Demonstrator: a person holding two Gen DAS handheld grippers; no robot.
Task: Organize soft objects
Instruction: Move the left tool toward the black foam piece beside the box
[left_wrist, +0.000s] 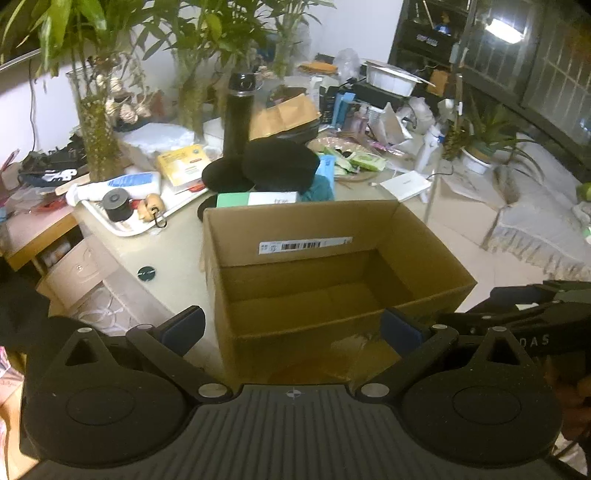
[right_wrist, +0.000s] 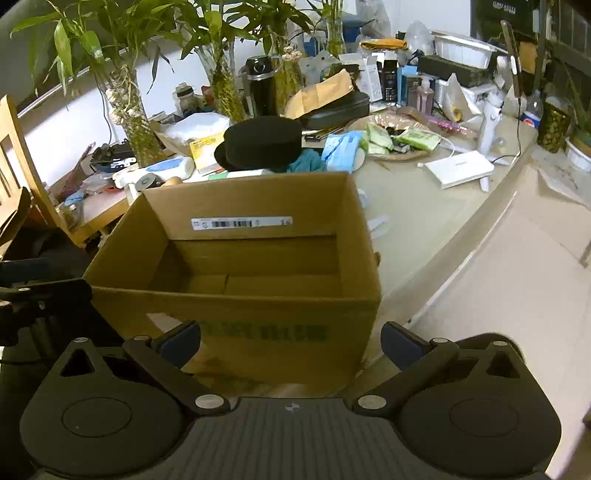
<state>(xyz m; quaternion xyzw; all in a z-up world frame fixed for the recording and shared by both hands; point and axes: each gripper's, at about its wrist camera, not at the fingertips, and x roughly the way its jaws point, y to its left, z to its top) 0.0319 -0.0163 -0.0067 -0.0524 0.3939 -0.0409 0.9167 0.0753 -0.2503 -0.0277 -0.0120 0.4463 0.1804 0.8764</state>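
Note:
An open cardboard box (left_wrist: 236, 236) (right_wrist: 236, 306) with nothing inside stands on the pale table, a barcode label on its far inner wall. Behind it sits a black hat (left_wrist: 280, 162) (right_wrist: 260, 142) on a teal cloth (left_wrist: 319, 186) (right_wrist: 306, 162), with a light blue soft pack (right_wrist: 341, 146) beside them. My left gripper (left_wrist: 291, 326) is open just in front of the box's near wall, nothing between its blue pads. My right gripper (right_wrist: 291, 338) is open too, low before the box's front face. The right gripper also shows at the left wrist view's right edge (left_wrist: 535, 306).
The table is crowded behind the box: a black flask (left_wrist: 238, 114) (right_wrist: 262, 88), vases of green plants (left_wrist: 94, 122), a white tray (left_wrist: 122, 229) of small items, a white flat box (right_wrist: 460, 168), green wipe packs (right_wrist: 419, 138), a brown envelope (right_wrist: 321, 92).

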